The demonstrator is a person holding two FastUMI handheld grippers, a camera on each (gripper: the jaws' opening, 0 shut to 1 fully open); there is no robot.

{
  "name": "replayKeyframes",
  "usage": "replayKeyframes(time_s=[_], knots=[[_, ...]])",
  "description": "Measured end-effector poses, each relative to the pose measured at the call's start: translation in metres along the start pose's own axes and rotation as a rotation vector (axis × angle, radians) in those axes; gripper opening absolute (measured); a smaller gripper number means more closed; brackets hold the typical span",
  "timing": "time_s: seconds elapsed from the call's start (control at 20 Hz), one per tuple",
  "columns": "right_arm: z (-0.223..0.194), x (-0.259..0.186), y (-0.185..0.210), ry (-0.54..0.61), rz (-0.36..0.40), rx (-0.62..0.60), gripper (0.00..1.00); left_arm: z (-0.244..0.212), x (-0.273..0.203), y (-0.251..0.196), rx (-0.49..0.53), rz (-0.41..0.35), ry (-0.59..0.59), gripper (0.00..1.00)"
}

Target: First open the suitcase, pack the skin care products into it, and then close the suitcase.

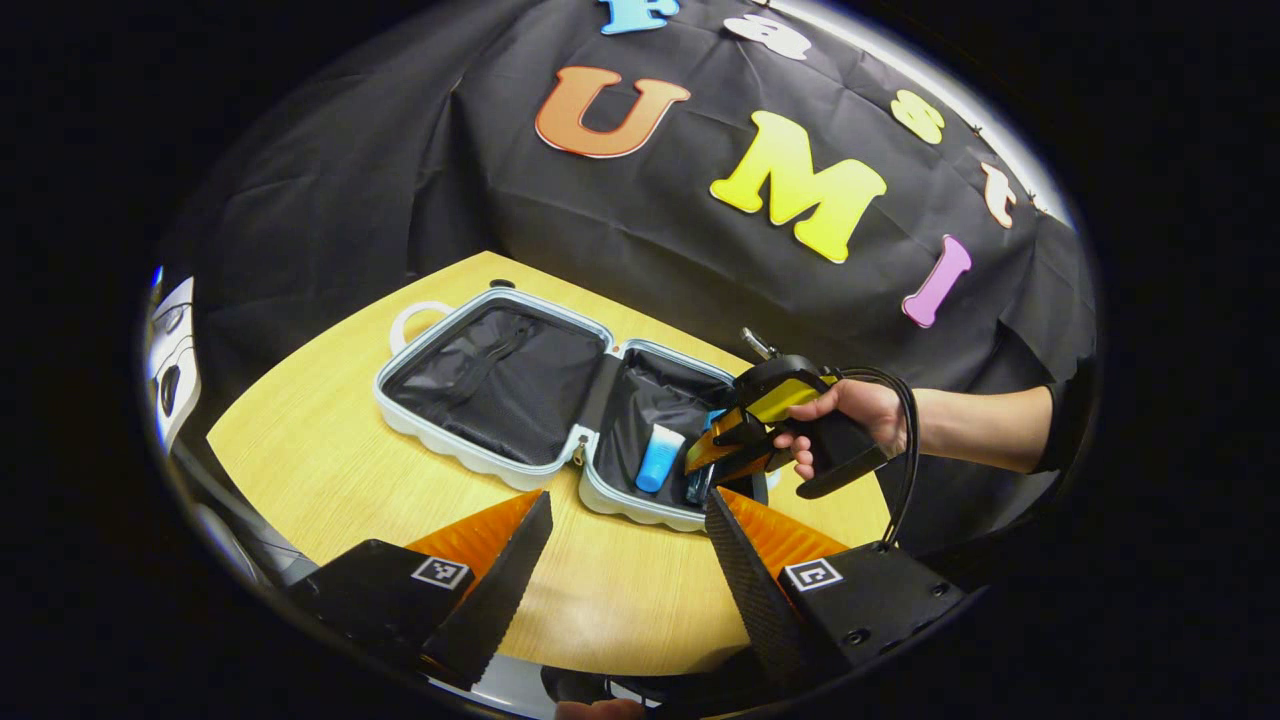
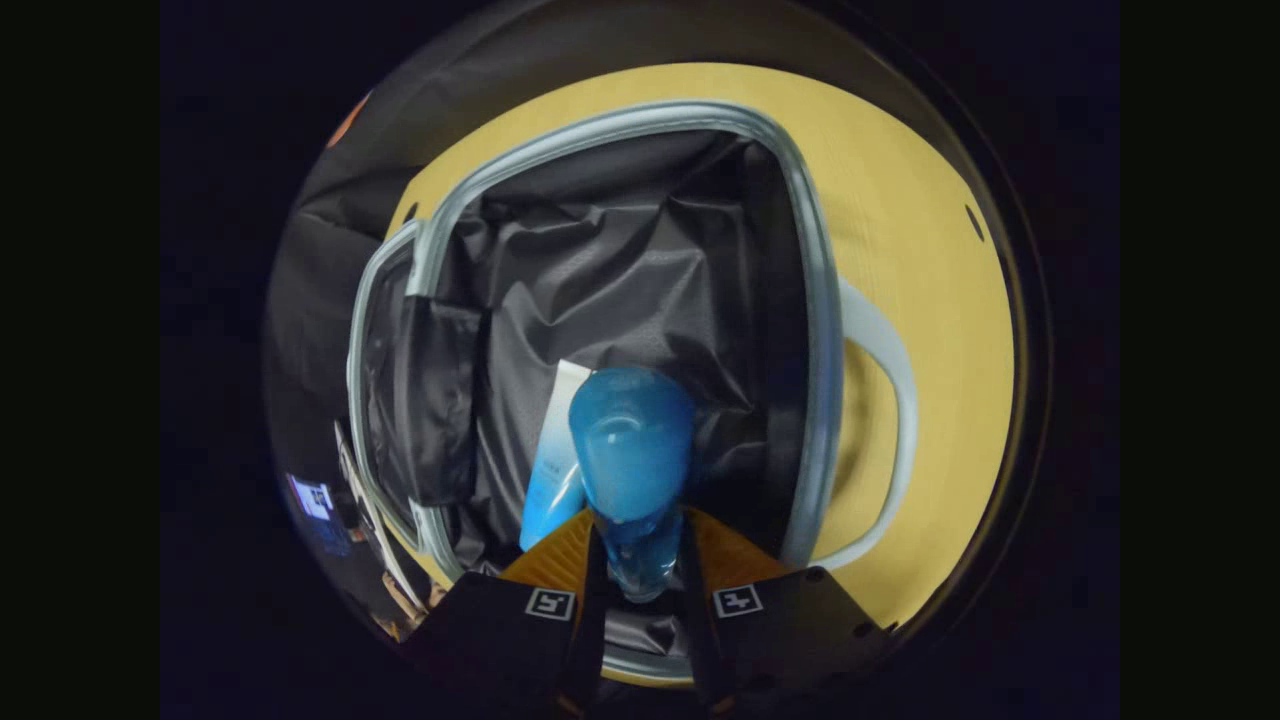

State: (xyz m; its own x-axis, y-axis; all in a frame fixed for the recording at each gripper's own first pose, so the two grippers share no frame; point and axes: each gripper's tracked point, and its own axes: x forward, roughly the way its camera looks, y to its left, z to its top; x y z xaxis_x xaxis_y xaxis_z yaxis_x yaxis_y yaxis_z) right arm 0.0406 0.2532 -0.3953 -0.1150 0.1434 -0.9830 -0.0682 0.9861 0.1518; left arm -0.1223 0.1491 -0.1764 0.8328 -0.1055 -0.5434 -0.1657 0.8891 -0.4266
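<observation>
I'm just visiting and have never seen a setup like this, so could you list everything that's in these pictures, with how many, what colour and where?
Suitcase: one, pale shell with dark lining, lying open flat on the table.
Tube: one, blue and white, lying in the suitcase half nearer the right gripper.
Bottle: one, clear blue, held over that same half, beside the tube.
Table: one, light wood, under the suitcase.
Booth wall: one, black cloth, behind the table.
Left gripper: one, fingers apart, above the table's near edge, holding nothing.
Right gripper: one, both fingers pressing the bottle.
Hand: one, holding the right gripper's handle.
</observation>
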Motion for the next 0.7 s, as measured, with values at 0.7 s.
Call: replayKeyframes(time_s=[0.7], knots=[[-0.032, -0.043, -0.003, -0.082, 0.041, 0.016, 0.49, 0.021, 0.015, 0.011, 0.042, -0.047, -0.033, 0.98]])
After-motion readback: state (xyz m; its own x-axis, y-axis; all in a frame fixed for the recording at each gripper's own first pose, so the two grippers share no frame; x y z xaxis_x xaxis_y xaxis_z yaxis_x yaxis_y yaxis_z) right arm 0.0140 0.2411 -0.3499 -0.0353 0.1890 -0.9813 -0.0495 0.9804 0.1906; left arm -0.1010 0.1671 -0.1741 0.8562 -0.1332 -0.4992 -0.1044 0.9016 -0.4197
